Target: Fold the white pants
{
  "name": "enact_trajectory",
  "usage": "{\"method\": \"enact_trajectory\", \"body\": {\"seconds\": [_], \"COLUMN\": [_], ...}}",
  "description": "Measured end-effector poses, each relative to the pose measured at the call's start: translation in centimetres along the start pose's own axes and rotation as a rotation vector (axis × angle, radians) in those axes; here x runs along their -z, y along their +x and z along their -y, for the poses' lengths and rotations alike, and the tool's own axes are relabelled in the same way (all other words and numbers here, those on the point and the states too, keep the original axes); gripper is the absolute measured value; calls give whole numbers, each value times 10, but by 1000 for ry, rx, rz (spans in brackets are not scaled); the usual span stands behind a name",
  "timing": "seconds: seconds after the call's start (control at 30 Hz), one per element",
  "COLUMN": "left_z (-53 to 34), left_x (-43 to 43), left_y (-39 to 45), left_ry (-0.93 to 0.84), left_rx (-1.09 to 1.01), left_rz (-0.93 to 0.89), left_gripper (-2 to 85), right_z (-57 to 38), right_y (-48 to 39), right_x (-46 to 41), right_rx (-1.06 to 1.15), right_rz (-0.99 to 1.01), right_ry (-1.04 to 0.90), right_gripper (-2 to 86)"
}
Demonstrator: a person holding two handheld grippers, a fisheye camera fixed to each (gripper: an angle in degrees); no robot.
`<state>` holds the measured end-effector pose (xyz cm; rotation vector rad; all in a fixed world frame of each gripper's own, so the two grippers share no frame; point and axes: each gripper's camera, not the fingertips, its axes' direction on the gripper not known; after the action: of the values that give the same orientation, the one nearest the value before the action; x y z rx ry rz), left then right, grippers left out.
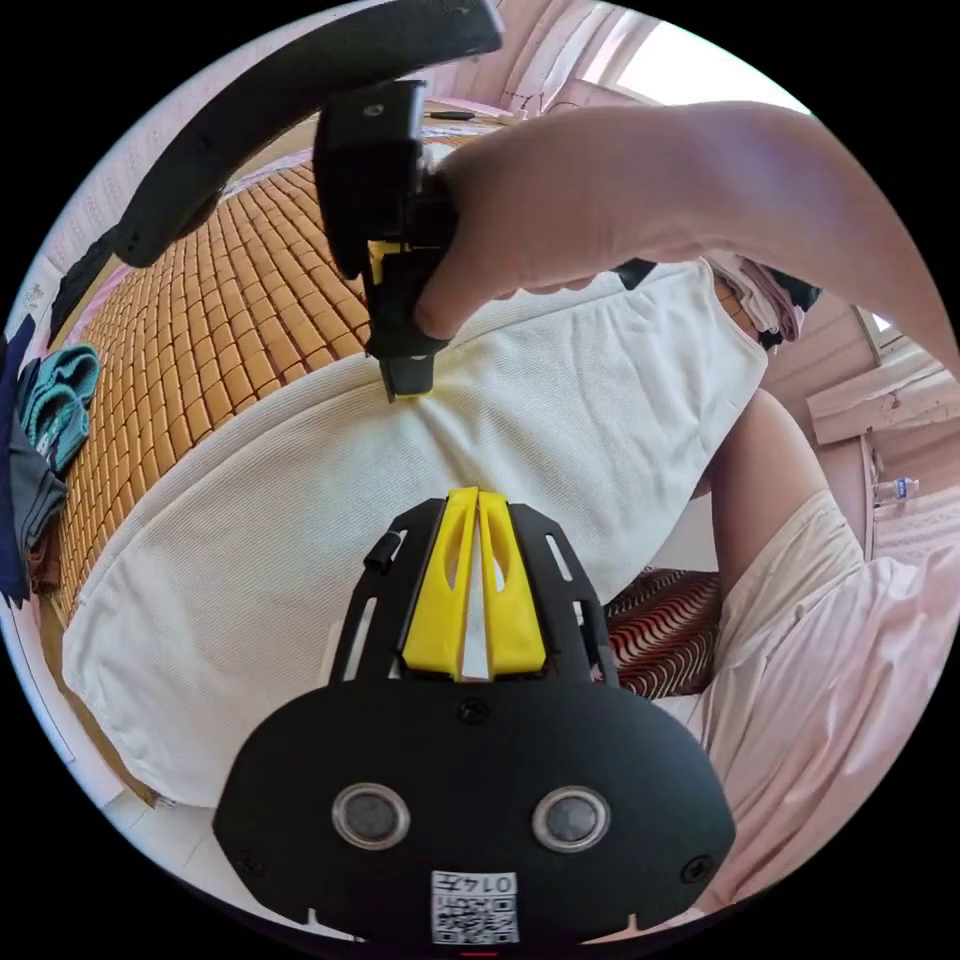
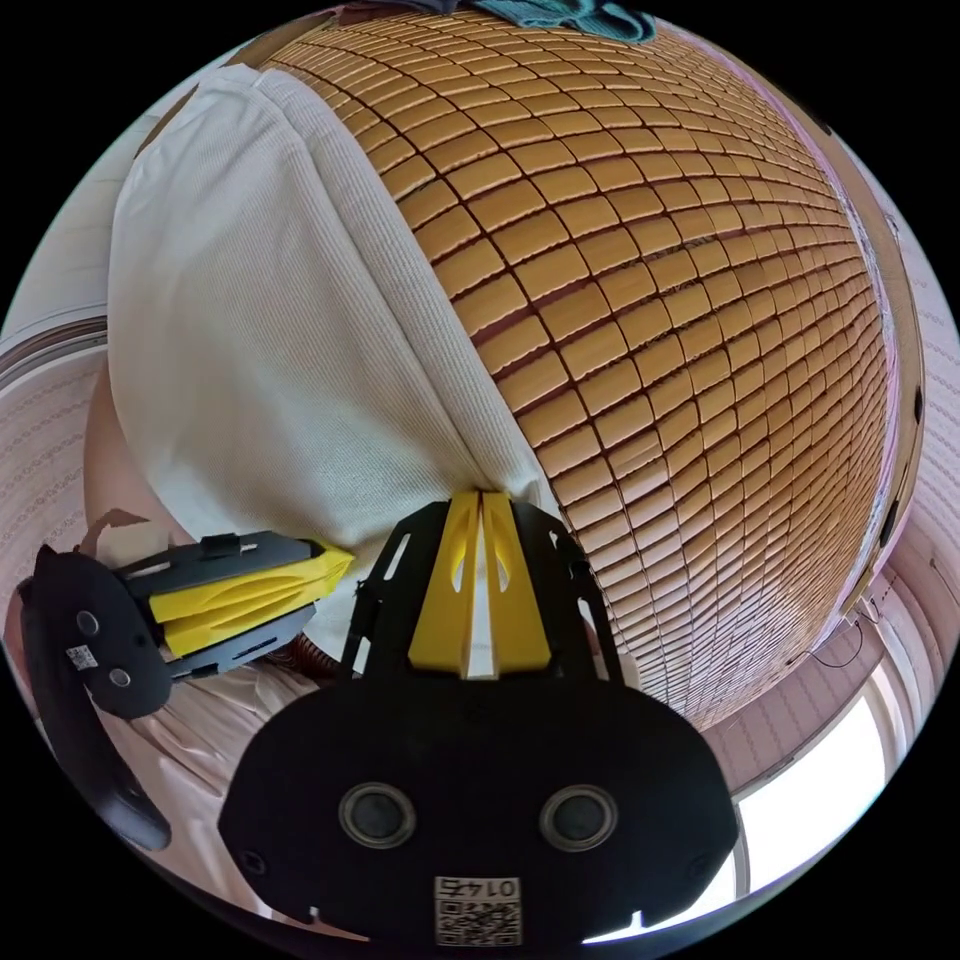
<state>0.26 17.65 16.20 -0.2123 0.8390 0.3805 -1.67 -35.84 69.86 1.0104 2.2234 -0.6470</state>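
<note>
A: In the left gripper view, where are the pants (image 1: 330, 520)?

B: Spread flat over the bamboo mat (image 1: 230, 310), folded into a long white band. The left gripper (image 1: 477, 500) hangs over their near edge with its yellow fingers (image 1: 450, 580) almost together; a thin strip of white shows in the slit, but I cannot tell if they pinch it.

A: And the other one?

B: The right gripper (image 1: 405, 385) stands tip-down at the far edge, held by a hand (image 1: 560, 220). Teal cloth (image 1: 55, 400) lies further along the mat.

A: What does the right gripper view add?

B: The right gripper (image 2: 480, 500) sits at the pants' (image 2: 270, 330) edge where they meet the mat (image 2: 680, 330), fingers (image 2: 445, 590) nearly together. The left gripper (image 2: 335, 570) lies beside it over the cloth, tips drawn together.
</note>
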Motion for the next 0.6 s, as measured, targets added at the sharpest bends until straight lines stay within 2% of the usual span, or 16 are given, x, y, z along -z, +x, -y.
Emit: {"method": "enact_trajectory", "body": {"seconds": [0.07, 0.13, 0.3, 0.4, 0.5, 0.57, 0.6], "left_z": [-8, -14, -19, -23, -31, -37, -40], "left_x": [-6, -46, -65, -68, -63, -65, -69], "left_y": [17, 33, 35, 50, 82, 103, 116], "left_ry": [-23, -131, -114, -110, -40, -10, 0], "left_rx": [-68, -141, -129, -149, -209, -242, -263], "left_rz": [-6, 52, 32, 82, 6, -7, 5], "left_gripper": [-10, -10, -10, -9, -8, -6, -5], "right_z": [-10, -18, -44, -69, -114, -172, -189], "right_y": [7, 13, 21, 30, 41, 55, 61], "right_x": [8, 14, 31, 41, 51, 56, 57], "right_rx": [1, 2, -8, -52, -115, -200, -232], "right_rz": [22, 38, 33, 44, 77, 172, 221], "right_ry": [1, -4, 4, 45, 198, 426, 479], "right_gripper": [-10, -10, -10, -10, -10, -9, -9]}}
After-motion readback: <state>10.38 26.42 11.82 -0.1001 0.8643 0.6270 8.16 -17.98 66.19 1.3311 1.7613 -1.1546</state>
